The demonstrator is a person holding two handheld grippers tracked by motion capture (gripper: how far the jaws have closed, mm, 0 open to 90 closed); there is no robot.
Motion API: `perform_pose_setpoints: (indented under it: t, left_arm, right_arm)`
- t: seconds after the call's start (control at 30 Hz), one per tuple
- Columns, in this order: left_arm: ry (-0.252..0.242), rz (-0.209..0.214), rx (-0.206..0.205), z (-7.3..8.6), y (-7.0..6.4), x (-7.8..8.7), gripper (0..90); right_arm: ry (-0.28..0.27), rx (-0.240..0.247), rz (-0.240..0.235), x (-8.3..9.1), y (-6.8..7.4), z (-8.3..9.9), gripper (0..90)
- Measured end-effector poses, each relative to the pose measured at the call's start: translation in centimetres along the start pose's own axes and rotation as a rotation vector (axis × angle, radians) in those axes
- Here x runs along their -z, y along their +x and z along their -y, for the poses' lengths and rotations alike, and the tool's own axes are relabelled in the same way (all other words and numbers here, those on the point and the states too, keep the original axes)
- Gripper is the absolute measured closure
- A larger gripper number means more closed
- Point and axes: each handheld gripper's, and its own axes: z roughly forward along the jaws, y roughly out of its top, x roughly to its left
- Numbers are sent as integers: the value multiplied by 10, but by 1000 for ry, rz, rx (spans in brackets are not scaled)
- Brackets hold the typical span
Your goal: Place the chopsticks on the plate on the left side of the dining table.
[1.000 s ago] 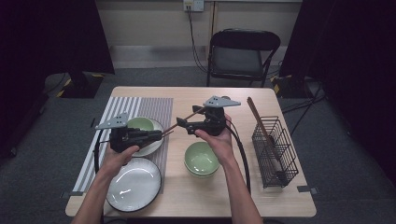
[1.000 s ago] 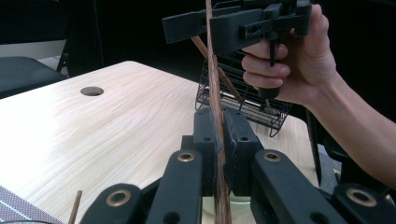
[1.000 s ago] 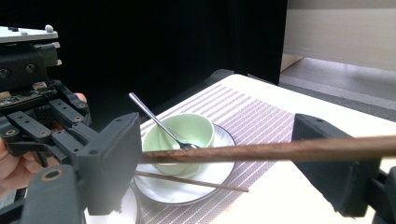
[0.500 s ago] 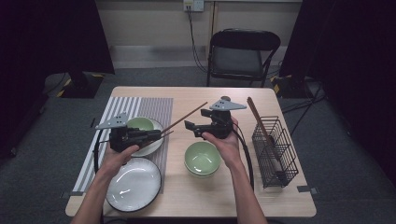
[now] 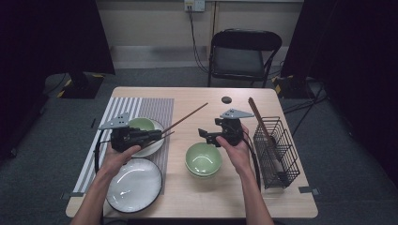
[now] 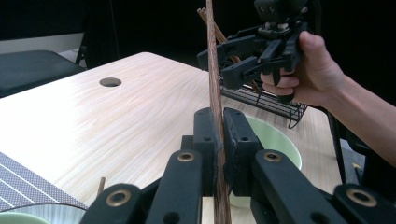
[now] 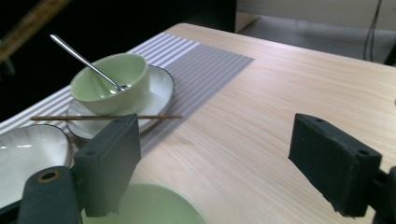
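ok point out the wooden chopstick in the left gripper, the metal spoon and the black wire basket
wooden chopstick (image 6: 214,74), left gripper view, mid shaft
metal spoon (image 7: 81,58), right gripper view, handle
black wire basket (image 5: 286,152), high view, side wall

The high view looks forward and down over the whole tabletop (image 5: 197,96). Each gripper view sits low and close behind its own jaws; all three share the green bowl (image 5: 203,158) (image 6: 273,140) (image 7: 154,205).

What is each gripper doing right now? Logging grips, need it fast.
Left gripper: closed on a wooden chopstick.
Right gripper: open, holding nothing, jaws wide apart above the table.
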Motion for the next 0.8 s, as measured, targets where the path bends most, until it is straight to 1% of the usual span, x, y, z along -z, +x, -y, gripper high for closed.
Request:
perform_pose_setpoints:
  t: [0.07,0.13,0.17,0.23,0.27,0.33,0.47,0.53,0.57,0.63,0.67,0.7,0.77,0.8]
  left_arm:
    - [16,-12,-1,0,1,1,847]
    - [32,-15,-9,1,2,2,847]
    - [36,-25,-2,1,2,2,847]
    - [42,-24,-12,2,3,3,847]
    - [51,-29,-14,3,2,4,847]
    - [63,-36,-16,5,4,6,847]
    - [81,-56,-7,10,8,14,847]
    - [87,-69,1,14,9,18,847]
    - [93,-68,6,17,10,19,847]
    - [128,-76,10,24,12,22,847]
    - [141,-85,8,28,13,24,847]
    - [138,-82,17,31,13,25,847]
    - [158,-91,16,35,15,28,847]
    - [166,-92,24,38,16,30,847]
  right_arm:
    - [8,-1,23,0,-4,4,162]
    - [18,-11,39,0,-8,8,162]
    - [22,-12,46,-1,-11,10,161]
    - [33,-19,63,-2,-16,14,162]
    - [38,-32,69,-4,-19,16,163]
    - [50,-43,83,-6,-26,22,165]
    - [70,-62,114,-10,-35,30,169]
    - [82,-57,135,-12,-38,33,170]
    - [87,-58,146,-13,-39,35,170]
    - [124,-29,187,-19,-42,38,170]
    - [131,-37,186,-21,-44,40,171]
    - [133,-50,187,-23,-47,42,171]
    - [137,-58,199,-25,-52,46,171]
    - [141,-64,202,-27,-53,48,171]
